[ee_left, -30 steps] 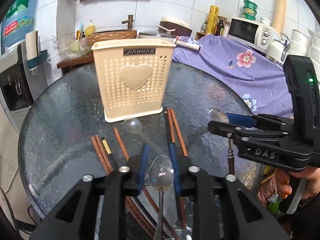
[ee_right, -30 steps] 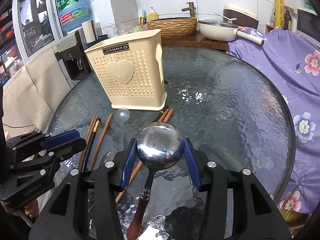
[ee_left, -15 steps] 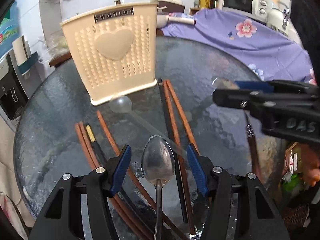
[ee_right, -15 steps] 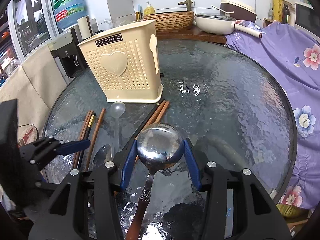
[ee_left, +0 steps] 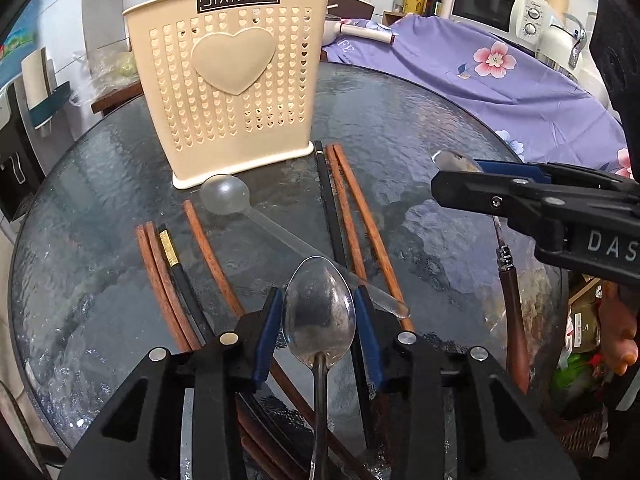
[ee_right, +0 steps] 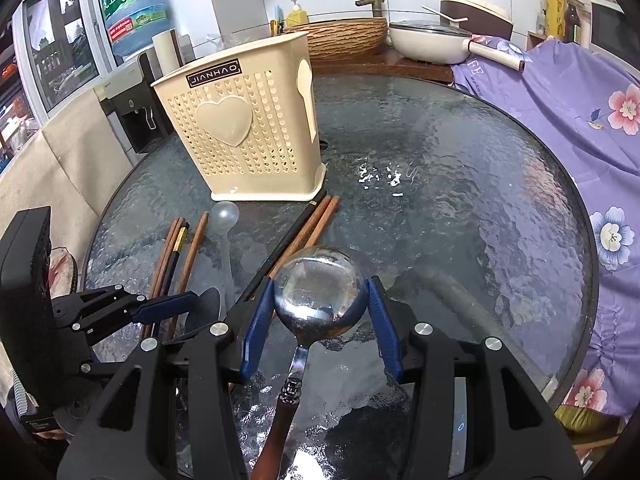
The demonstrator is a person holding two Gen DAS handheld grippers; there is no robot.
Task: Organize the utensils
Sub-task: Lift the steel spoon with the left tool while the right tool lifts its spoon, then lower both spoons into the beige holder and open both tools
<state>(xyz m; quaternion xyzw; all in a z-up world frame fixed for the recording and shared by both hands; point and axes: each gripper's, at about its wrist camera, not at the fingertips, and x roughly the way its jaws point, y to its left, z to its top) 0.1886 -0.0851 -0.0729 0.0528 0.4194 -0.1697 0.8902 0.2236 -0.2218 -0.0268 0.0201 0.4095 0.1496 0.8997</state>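
Left gripper: my left gripper (ee_left: 319, 320) has just been closing, its blue pads flanking the bowl of a plain all-steel teaspoon (ee_left: 319, 316); whether the pads already press on that bowl I cannot tell
Right gripper: my right gripper (ee_right: 320, 312) pinches the round bowl of a steel ladle-type spoon with a dark wooden handle (ee_right: 319, 294), handle trailing toward 6 o'clock
Holder: the cream perforated plastic utensil holder with a raised heart and a JIANHAO label (ee_left: 232, 76) stands upright at 12 o'clock on the round textured-glass table (ee_right: 460, 208)
Clear spoon: a translucent plastic spoon (ee_left: 224, 200) lies flat just in front of the holder's base, its handle running toward 4 o'clock and ending beside the left gripper's right pad
Chopsticks, 10 o'clock: two reddish-brown wooden sticks (ee_left: 154, 268) and a black stick with a gold band (ee_left: 170, 250) lie side by side, a single brown stick (ee_left: 206, 248) just right of them
Chopsticks, 1 o'clock: a black stick and two reddish-brown sticks (ee_left: 352, 216) lie together, far ends at the holder's right corner
Surroundings: a purple floral cloth (ee_right: 580, 92) drapes at 2 o'clock beyond the table rim; a white microwave (ee_left: 496, 10) sits behind it
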